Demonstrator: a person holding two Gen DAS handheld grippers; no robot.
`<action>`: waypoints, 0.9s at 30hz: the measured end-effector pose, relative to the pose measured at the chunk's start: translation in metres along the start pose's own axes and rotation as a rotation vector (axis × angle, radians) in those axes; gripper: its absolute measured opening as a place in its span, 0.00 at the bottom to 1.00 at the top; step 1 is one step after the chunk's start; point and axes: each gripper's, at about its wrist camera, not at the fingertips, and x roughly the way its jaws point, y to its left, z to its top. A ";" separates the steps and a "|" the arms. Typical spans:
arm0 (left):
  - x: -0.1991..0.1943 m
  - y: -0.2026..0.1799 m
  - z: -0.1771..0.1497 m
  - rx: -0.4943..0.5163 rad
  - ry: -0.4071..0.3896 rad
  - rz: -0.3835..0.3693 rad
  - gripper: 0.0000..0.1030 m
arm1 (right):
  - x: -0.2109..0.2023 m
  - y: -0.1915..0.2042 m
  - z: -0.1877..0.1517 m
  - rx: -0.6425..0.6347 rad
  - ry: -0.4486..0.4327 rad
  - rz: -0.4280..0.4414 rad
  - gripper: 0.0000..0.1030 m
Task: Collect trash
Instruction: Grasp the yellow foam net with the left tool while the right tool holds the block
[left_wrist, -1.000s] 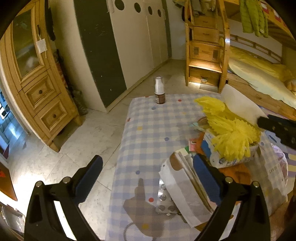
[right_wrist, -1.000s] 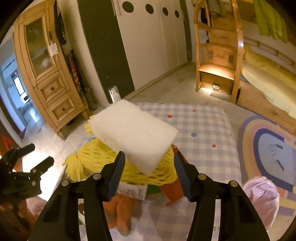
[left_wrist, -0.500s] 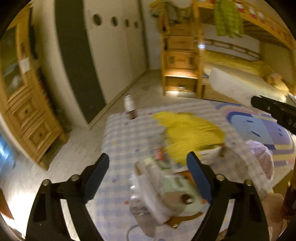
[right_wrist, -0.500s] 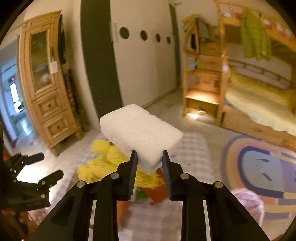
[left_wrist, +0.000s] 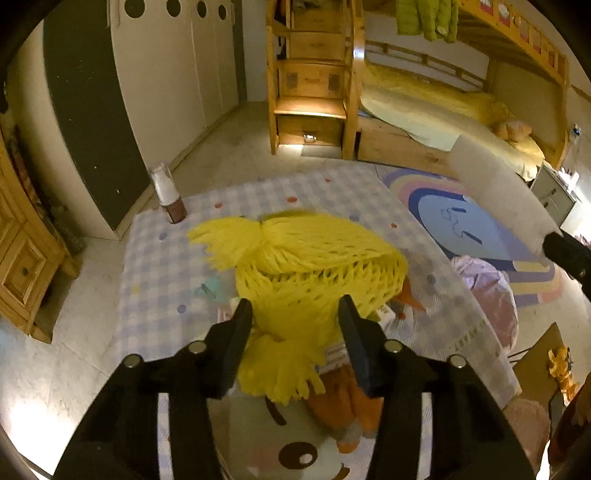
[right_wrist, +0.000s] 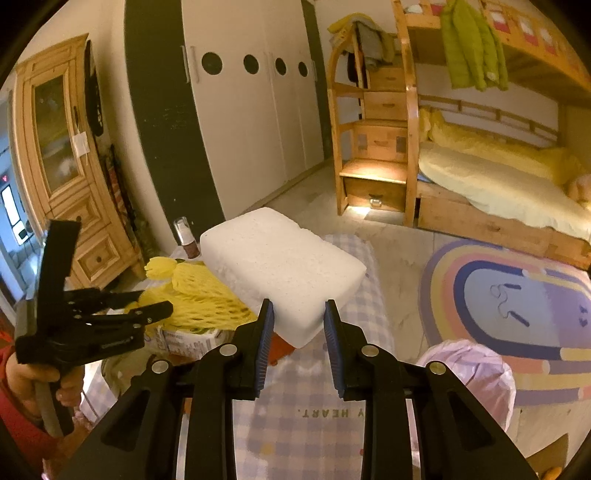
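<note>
Our right gripper (right_wrist: 298, 325) is pinched onto one corner of the white foam block (right_wrist: 280, 262), which sticks up and away from it over the checkered bench (right_wrist: 295, 424). Our left gripper (left_wrist: 293, 317) is partly closed around the yellow foam net (left_wrist: 314, 266), which bulges forward from between its fingers, though we can't tell if it's actually squeezing yet. We'd guess the key thing next is the pink trash bag (right_wrist: 469, 373) sitting low and to the right of the block, clearly nearer our right gripper.
</note>
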 end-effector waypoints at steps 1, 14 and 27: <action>0.000 -0.002 -0.002 0.014 -0.001 0.010 0.34 | -0.001 -0.002 -0.001 0.002 0.000 0.001 0.28; -0.083 -0.018 0.029 0.061 -0.289 0.024 0.21 | -0.046 -0.019 0.006 0.042 -0.109 -0.062 0.28; -0.062 -0.161 0.004 0.199 -0.322 -0.122 0.22 | -0.096 -0.124 -0.058 0.171 -0.019 -0.369 0.28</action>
